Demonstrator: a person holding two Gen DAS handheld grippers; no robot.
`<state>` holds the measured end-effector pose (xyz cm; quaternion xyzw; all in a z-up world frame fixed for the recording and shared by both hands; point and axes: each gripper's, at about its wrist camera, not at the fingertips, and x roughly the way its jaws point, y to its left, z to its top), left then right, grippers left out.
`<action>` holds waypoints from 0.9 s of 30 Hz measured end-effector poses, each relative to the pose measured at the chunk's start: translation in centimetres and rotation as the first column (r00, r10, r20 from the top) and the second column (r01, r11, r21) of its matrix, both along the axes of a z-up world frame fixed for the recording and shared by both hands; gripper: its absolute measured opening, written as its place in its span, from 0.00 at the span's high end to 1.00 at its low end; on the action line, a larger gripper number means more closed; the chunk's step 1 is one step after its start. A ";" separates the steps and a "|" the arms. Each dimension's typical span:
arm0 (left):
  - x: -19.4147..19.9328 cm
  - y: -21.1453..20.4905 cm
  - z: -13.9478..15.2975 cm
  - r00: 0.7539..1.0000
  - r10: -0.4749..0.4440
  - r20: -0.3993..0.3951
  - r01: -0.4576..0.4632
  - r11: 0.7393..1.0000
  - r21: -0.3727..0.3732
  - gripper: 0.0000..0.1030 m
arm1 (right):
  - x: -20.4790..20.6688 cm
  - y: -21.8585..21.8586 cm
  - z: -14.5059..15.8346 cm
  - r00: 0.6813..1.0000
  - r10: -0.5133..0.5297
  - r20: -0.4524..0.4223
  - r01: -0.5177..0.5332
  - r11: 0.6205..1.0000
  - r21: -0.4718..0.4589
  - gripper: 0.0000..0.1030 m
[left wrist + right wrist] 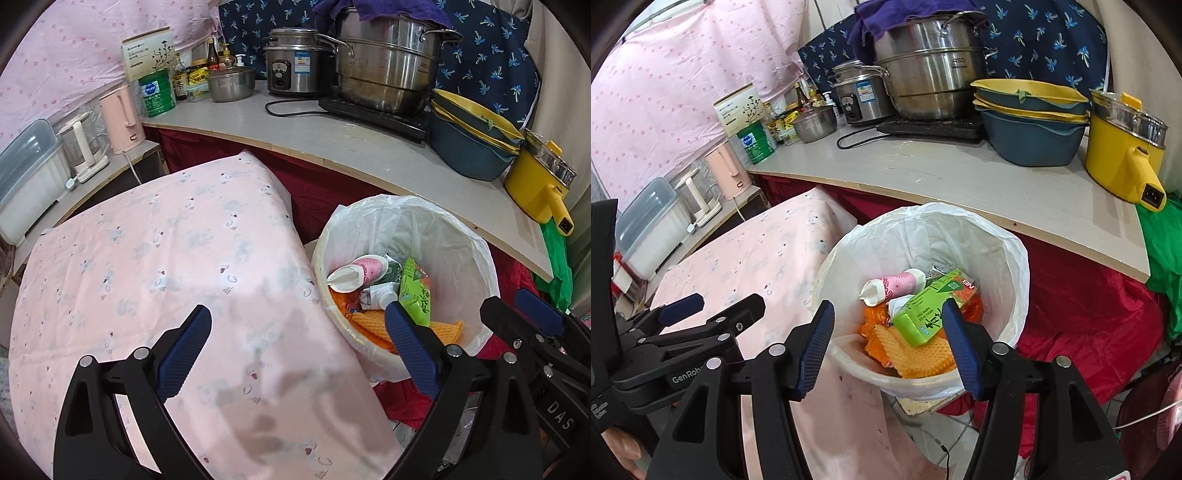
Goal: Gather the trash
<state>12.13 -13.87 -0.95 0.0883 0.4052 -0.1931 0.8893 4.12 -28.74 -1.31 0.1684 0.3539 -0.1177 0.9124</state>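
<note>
A round bin [1004,258] lined with a white plastic bag [461,236] is seen on the floor, between a pink cloth-covered surface [166,258] and the long worktop [960,184]. Inside the bin, the trash is piled up. A green drink carton [925,314] is laid on top, tilted. A crushed pink and white paper cup [890,288] is found beside it. Orange mesh cloth [916,354] and an orange wrapper [875,321] are tucked under them.

Both tongs are held wide and nothing is gripped. The right tongs [888,345] are held over the near edge of the bin. The left tongs [299,354] are held over the pink cloth, with one finger over the bin's near rim.

The bottom of the bin is hidden by the trash. The small print on the carton cannot be read. A small white thing under the carton is too covered to name.

On the worktop, a big steel steamer pot [931,70] is set on a black cooktop [931,127], with a purple cloth [886,18] on its lid. A rice cooker [295,62], a small steel pot [231,83], a green tin [157,94], stacked blue and yellow bowls [1030,122] and a yellow electric pot [1119,147] are also seen. A pink kettle [122,118] is kept on a lower shelf.
</note>
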 end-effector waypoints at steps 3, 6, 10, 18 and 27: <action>-0.8 0.7 0.3 1.000 0.009 0.019 -0.010 1.000 0.018 0.11 | -0.7 1.0 0.3 1.000 0.012 0.003 -0.012 1.000 -0.016 0.36; -1.6 1.4 0.5 0.999 0.013 0.033 -0.014 0.999 0.029 0.10 | -1.3 1.8 0.4 1.000 0.014 0.005 -0.014 0.999 -0.040 0.26; -2.4 2.3 0.5 0.999 0.018 0.034 -0.020 0.999 0.041 0.10 | -2.2 2.8 0.4 1.000 0.021 -0.006 -0.021 0.998 -0.066 0.21; -3.6 3.4 -0.3 0.999 0.025 0.026 -0.026 0.998 0.052 0.09 | -3.4 3.9 0.2 0.999 0.030 -0.029 -0.033 0.993 -0.115 0.15; -4.5 3.7 -1.4 1.000 0.016 0.013 -0.017 0.998 0.057 0.07 | -4.2 4.3 -0.8 0.999 0.031 -0.041 -0.036 0.993 -0.109 0.06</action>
